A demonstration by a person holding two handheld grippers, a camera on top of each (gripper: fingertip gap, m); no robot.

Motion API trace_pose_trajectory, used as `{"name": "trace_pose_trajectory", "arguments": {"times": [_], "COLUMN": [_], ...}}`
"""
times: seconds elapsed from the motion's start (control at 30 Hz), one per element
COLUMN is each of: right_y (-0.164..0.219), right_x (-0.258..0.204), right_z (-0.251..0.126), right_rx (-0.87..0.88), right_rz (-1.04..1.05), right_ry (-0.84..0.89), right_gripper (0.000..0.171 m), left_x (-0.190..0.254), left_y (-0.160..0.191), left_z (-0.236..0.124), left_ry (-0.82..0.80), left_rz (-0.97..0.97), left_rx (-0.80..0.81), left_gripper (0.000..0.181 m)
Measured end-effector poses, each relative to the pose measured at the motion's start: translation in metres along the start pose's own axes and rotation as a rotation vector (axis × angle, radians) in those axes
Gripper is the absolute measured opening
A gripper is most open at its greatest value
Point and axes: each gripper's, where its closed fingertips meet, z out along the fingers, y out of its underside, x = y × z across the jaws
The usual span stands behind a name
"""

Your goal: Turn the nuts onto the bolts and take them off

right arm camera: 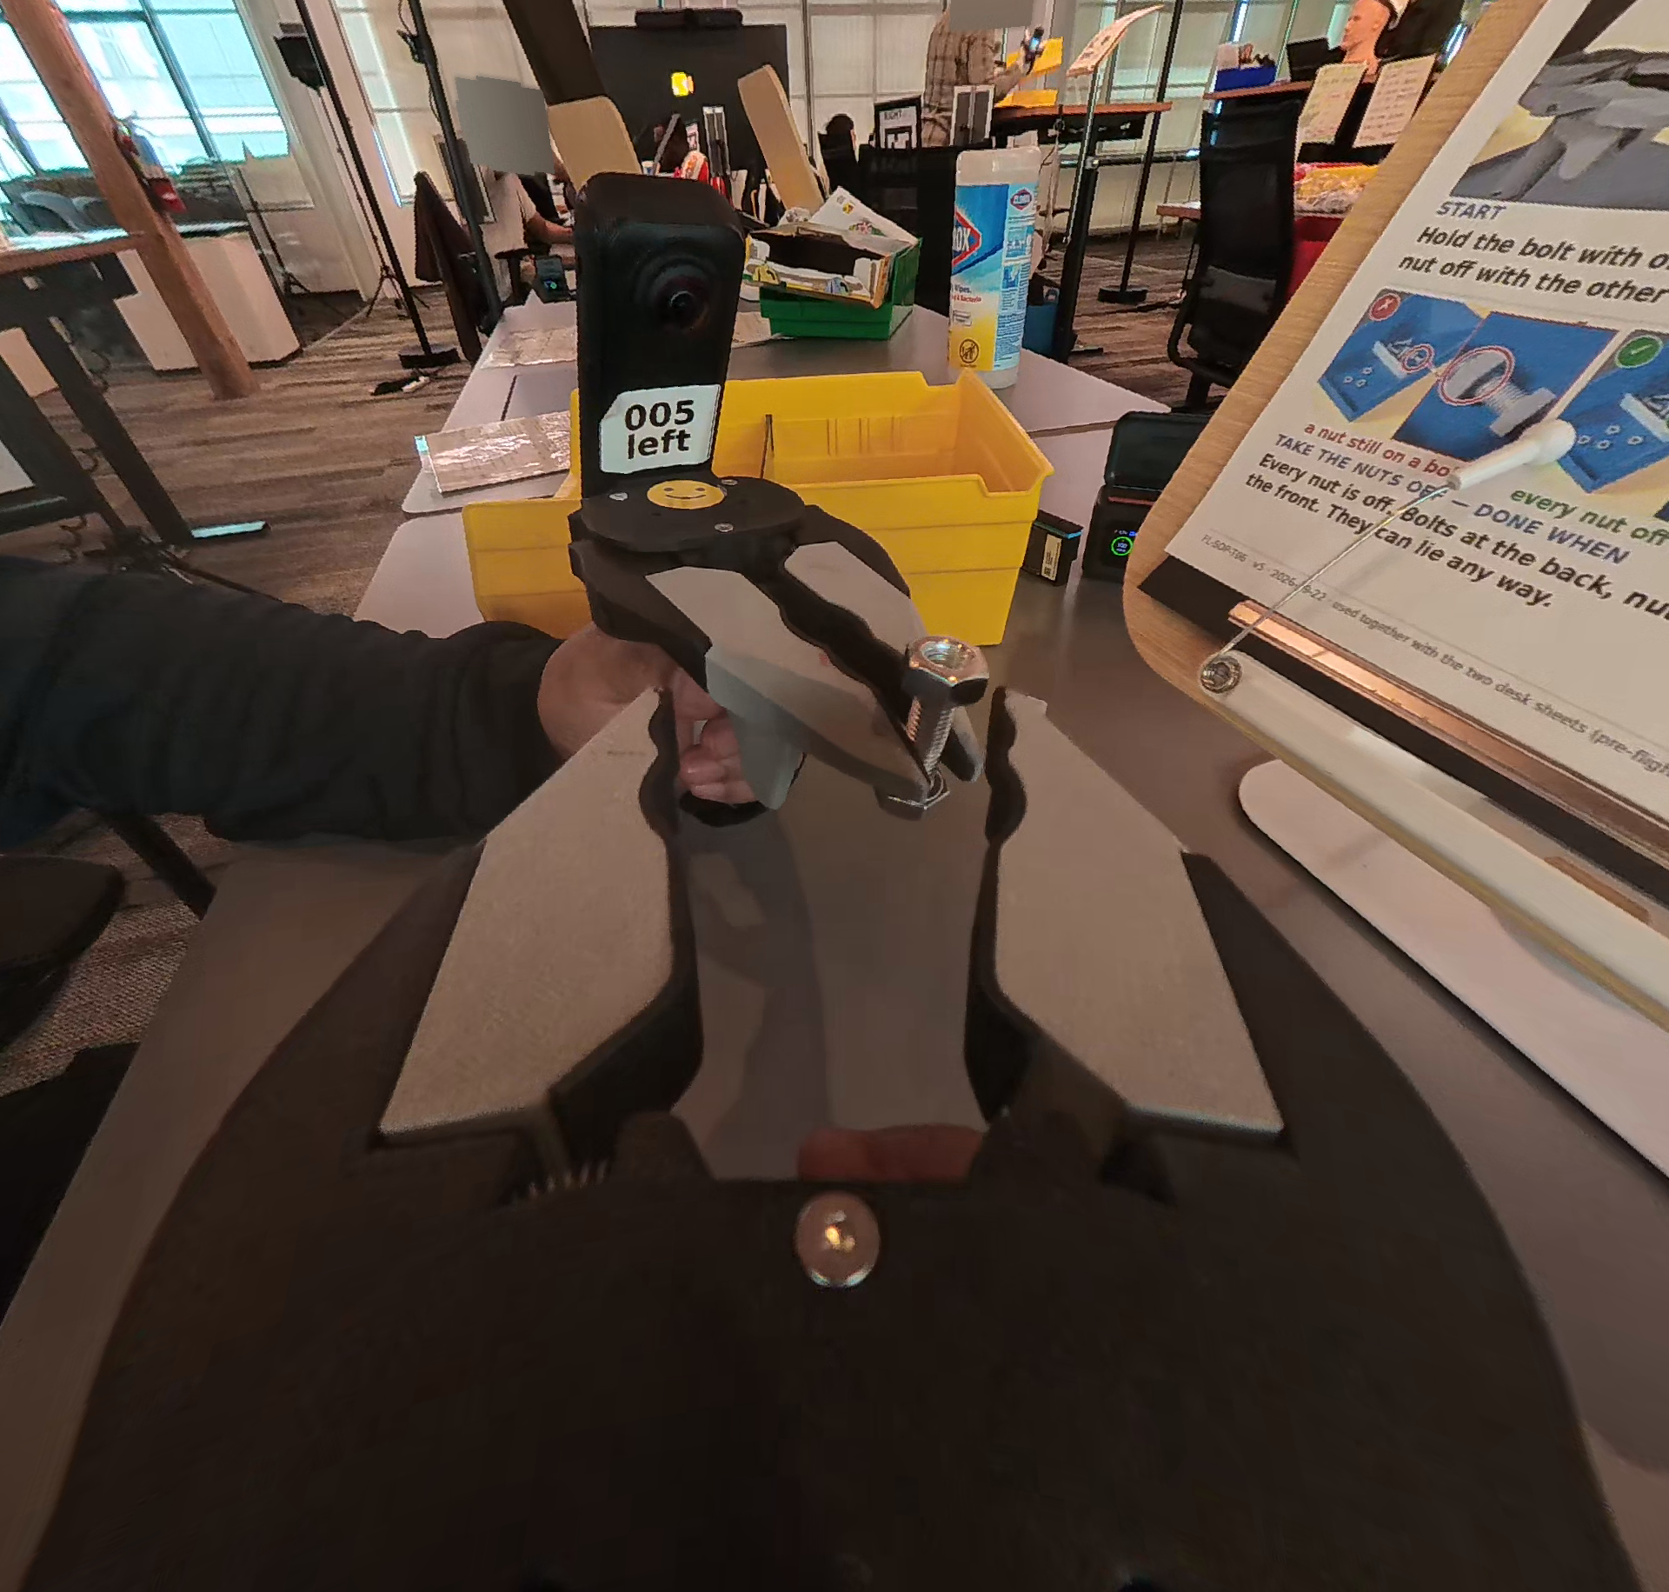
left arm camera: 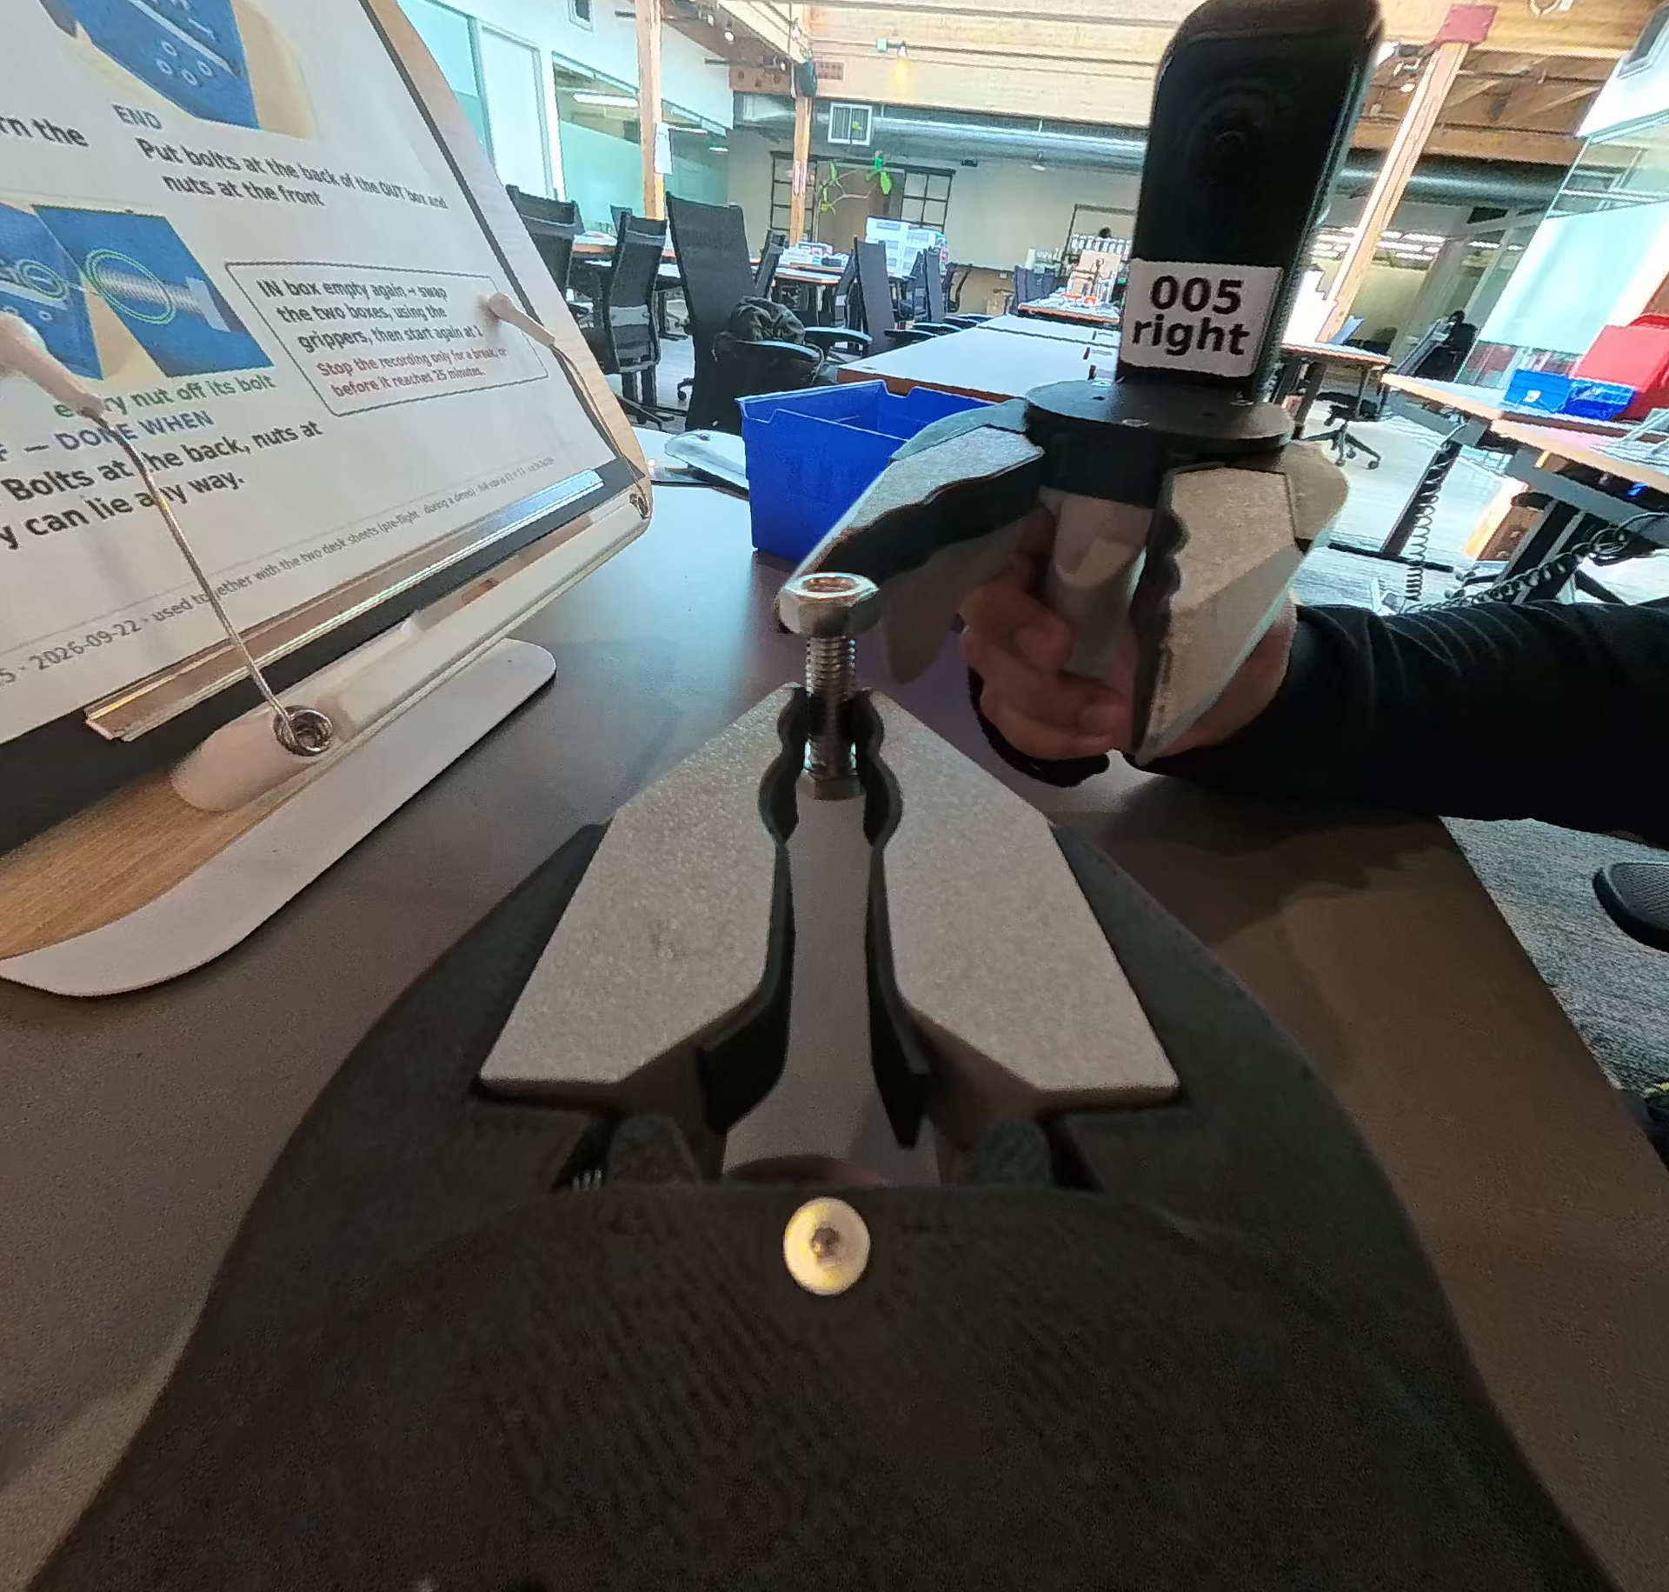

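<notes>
The right tool (right arm camera: 831, 740) stands spread with free room between its fingers; the left tool (right arm camera: 939, 763) with its upright bolt (right arm camera: 930, 727) and nut (right arm camera: 944, 665) sits just beyond that gap. The sloping document stand (right arm camera: 1409, 573) walls off the right side of the bench (right arm camera: 1066, 654). A yellow bin (right arm camera: 903, 465) blocks the far side, and a blue bin (left arm camera: 813, 465) closes the opposite end.
</notes>
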Motion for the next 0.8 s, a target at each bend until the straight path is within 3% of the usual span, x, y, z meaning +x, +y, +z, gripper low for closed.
{"name": "trace_pose_trajectory", "arguments": {"times": [0.57, 0.8], "right_y": [-0.0011, -0.0032], "right_x": [0.0001, 0.0043], "right_z": [-0.0044, -0.0052], "right_rx": [-0.005, 0.002], "right_rz": [-0.039, -0.028], "right_ry": [0.016, 0.035], "right_gripper": [0.055, 0.059], "left_x": [-0.0068, -0.0045], "left_y": [0.0011, 0.0025], "left_z": [-0.0022, -0.0004], "left_ry": [-0.03, -0.028], "left_rz": [-0.003, 0.011], "left_rx": [-0.005, -0.015], "left_gripper": [0.007, 0.007]}}
